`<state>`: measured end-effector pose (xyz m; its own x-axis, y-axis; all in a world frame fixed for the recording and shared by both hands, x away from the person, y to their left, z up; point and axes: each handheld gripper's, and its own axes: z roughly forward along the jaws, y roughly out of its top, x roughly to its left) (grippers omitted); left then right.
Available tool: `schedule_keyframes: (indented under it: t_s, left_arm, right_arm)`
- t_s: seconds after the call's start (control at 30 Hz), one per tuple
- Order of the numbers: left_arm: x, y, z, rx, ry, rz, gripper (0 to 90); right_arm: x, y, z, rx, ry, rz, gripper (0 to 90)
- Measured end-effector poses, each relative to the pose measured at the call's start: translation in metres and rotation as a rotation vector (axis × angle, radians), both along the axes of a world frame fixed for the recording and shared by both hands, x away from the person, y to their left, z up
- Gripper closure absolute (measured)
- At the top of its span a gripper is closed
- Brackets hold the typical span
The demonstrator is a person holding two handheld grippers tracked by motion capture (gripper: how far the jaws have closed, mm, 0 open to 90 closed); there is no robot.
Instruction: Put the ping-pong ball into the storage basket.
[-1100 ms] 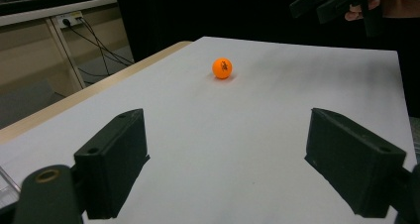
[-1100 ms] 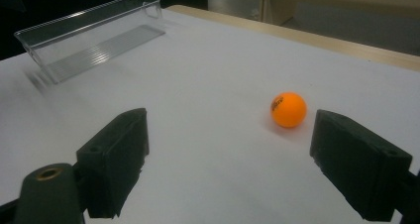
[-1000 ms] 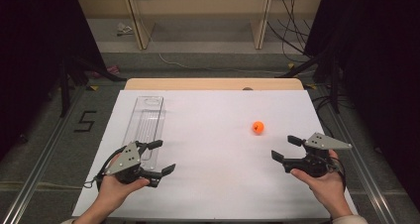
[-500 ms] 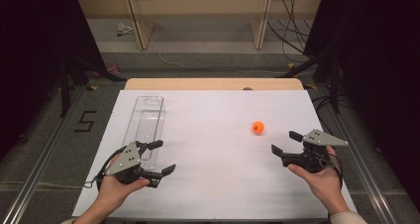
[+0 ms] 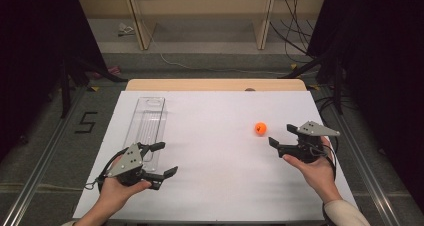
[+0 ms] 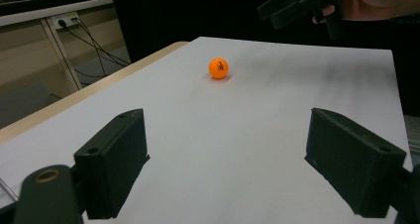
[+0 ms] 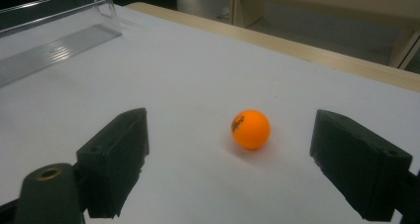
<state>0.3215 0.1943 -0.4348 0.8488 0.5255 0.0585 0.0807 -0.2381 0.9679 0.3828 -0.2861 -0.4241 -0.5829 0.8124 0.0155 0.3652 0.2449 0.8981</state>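
Note:
A small orange ball [image 5: 259,128] with dark print lies on the white table top [image 5: 220,186], right of centre. My right gripper [image 5: 281,135] is held just right of the ball, low over the table and open. In the right gripper view the ball [image 7: 251,129] sits a short way ahead, between the lines of the two spread jaws of the right gripper [image 7: 237,164]. My left gripper [image 5: 165,158] is open near the front left. Its own view shows the left gripper [image 6: 233,164] with nothing between the jaws and the ball [image 6: 218,68] far ahead.
A long clear plastic tray [image 5: 150,121] lies lengthwise along the left side of the table, just beyond the left gripper, and the tray [image 7: 54,30] appears at the upper left of the right gripper view. The table's wooden far edge [image 5: 215,84] borders a floor with cables.
The right gripper has moved forward and left, closer to the orange ball. The left gripper and the ball have stayed put.

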Motion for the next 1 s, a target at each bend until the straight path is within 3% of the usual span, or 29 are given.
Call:
schedule_keyframes:
  t_s: [1.0]
  left_arm:
    - [0.0,-0.001,0.0,0.001,0.002,-0.01,15.8]
  right_arm:
    - [0.05,0.011,-0.016,-0.041,0.05,-0.042,16.1]
